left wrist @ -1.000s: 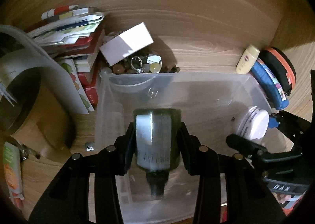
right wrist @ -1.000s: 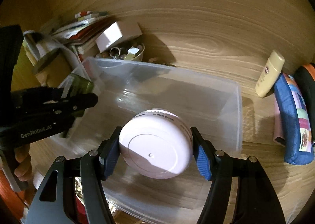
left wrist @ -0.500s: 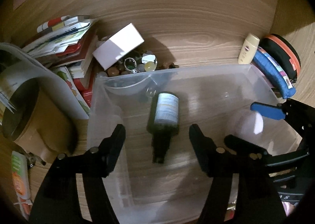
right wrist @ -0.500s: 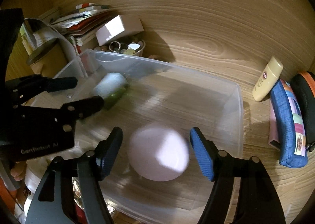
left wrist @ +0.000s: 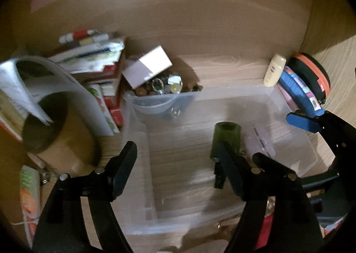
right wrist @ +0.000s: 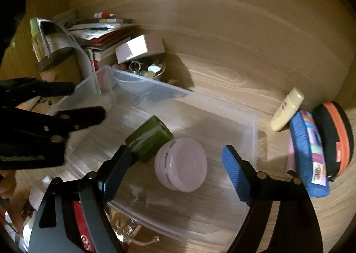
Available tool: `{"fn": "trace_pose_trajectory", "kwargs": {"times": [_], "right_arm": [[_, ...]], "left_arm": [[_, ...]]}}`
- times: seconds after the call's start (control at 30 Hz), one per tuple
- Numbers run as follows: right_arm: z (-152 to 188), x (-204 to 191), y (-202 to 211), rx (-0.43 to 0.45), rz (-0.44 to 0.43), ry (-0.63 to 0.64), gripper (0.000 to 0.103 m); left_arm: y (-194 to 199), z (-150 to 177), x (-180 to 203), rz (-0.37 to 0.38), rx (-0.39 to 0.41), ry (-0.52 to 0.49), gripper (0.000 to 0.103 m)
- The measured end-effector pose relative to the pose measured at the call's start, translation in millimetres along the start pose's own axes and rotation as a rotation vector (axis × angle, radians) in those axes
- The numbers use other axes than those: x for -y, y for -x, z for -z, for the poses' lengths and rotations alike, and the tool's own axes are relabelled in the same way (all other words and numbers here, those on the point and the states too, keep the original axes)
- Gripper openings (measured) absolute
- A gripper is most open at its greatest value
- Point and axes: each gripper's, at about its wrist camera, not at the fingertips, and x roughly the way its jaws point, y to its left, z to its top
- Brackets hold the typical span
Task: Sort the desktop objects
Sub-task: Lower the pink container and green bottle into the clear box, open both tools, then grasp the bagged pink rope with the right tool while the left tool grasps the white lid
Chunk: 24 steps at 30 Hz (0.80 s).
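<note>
Right wrist — bottle [right wrist: 149,139] beside jar [right wrist: 181,165]

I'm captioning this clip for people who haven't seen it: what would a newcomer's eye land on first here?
Probably the clear plastic bin mid-desk, holding a green bottle lying on its side against a pale round jar. Both grippers, left and right, hang open above it. Next, the cluttered book stack at back left and the orange-rimmed case at far right.

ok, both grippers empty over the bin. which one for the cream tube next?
Right, probably. The cream tube lies outside the clear bin, on the right gripper side; the left gripper hangs over the bin's opposite end. Both are open.
</note>
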Motion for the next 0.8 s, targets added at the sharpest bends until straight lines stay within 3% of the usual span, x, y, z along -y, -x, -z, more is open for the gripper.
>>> {"fn": "trace_pose_trajectory", "kwargs": {"times": [0.13,0.37,0.57,0.8], "right_arm": [[1,4,16,0.018,0.0,-0.02,0.082],[12,18,62,0.068,-0.002,-0.072,0.084],[32,25,104,0.128,0.024,-0.09,0.096],[64,28,128,0.147,0.059,-0.086,0.097]], "left_arm": [[23,3,-4,0.0,0.027,0.015,0.084],[59,21,-12,-0.019,0.057,0.027,0.087],[80,43,-14,-0.016,0.053,0.04,0.089],[87,76,-16,-0.008,0.014,0.068,0.092]]}}
